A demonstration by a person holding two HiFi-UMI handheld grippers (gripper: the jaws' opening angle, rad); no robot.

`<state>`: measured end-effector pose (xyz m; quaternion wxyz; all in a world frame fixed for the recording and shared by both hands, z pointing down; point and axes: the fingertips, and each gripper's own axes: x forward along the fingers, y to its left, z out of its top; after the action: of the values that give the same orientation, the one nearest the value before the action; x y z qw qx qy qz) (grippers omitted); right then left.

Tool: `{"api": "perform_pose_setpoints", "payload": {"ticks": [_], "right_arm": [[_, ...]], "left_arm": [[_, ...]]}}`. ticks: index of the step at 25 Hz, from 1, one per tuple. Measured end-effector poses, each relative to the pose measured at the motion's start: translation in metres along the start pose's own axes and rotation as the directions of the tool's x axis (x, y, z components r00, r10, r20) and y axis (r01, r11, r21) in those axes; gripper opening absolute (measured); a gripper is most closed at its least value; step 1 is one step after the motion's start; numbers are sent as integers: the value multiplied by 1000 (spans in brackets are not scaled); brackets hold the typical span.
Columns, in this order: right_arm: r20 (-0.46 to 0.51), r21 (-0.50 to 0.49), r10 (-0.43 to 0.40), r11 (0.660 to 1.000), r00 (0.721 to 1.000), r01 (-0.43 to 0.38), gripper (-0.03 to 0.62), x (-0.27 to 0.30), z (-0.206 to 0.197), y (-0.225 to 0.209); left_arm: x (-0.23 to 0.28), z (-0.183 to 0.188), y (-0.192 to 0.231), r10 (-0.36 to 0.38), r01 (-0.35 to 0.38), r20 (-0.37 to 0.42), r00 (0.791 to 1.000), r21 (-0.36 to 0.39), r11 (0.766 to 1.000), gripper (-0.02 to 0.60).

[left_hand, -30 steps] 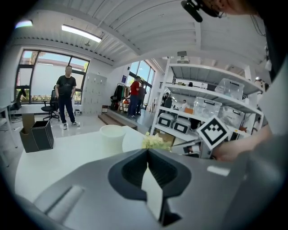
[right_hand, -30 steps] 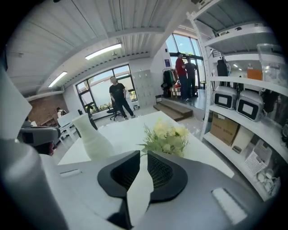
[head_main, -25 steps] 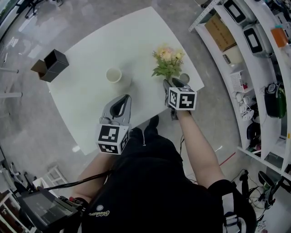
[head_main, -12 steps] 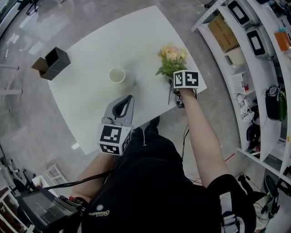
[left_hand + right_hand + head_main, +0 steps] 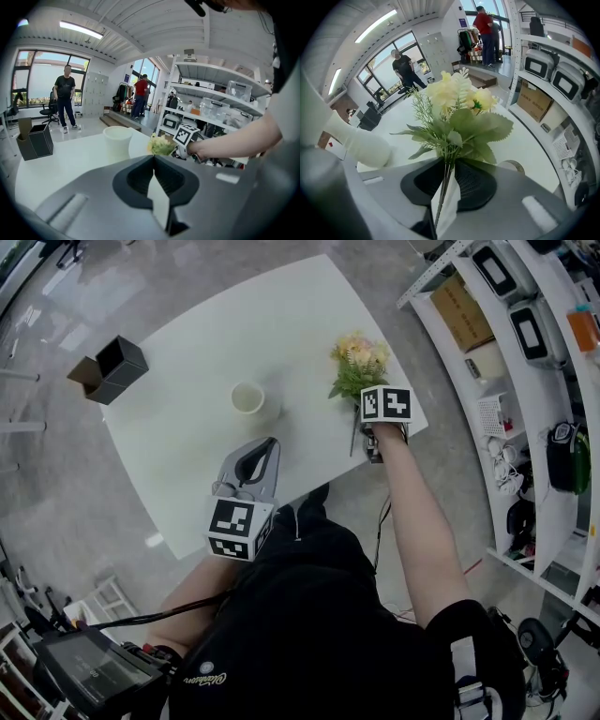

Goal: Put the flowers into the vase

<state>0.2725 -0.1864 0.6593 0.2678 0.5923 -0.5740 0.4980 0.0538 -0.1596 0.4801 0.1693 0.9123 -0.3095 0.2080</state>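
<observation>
A bunch of pale yellow artificial flowers (image 5: 358, 367) with green leaves lies at the right edge of the white table (image 5: 187, 456). My right gripper (image 5: 364, 424) points steeply down at its stems. In the right gripper view the thin stems (image 5: 446, 180) run between the jaws, which are closing and pinch them at the tips (image 5: 449, 165). The white vase (image 5: 248, 397) stands upright mid-table, left of the flowers, and shows in the left gripper view as well (image 5: 117, 140). My left gripper (image 5: 265, 444) hovers at the near table edge, shut and empty, aimed toward the vase.
A black box beside a cardboard box (image 5: 105, 371) sits at the table's far left corner. A tape roll (image 5: 514, 167) lies by the flowers. Shelving with appliances and boxes (image 5: 506, 334) runs close along the right. People stand in the background (image 5: 65, 101).
My right gripper moved forward and down onto the flower stems, and its jaws came together round them. The left gripper kept still.
</observation>
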Motion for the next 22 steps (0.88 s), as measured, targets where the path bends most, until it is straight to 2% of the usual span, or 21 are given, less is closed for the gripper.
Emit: {"api": "perform_pose_setpoints", "payload": {"ticks": [8,14,17,22], "right_arm": [[85,-20,-10,1000,996,12,55,-15,5,0],[238,-16,4,1000,971,0,52,-46,23,8],[359,-25,43,999,932,-36,52,-71,39,22],[587,-107,135,990,798,-89,51,-132,67,57]], "left_arm": [[-3,2,1,2,-2,9,1000,4,1000,8],[-6,6,0,1,-1,22,1000,8,1000,8],[-9,7,0,0,0,31,1000,10,1000,8],[-16,11,2,5,-6,51,999,12,1000,8]]}}
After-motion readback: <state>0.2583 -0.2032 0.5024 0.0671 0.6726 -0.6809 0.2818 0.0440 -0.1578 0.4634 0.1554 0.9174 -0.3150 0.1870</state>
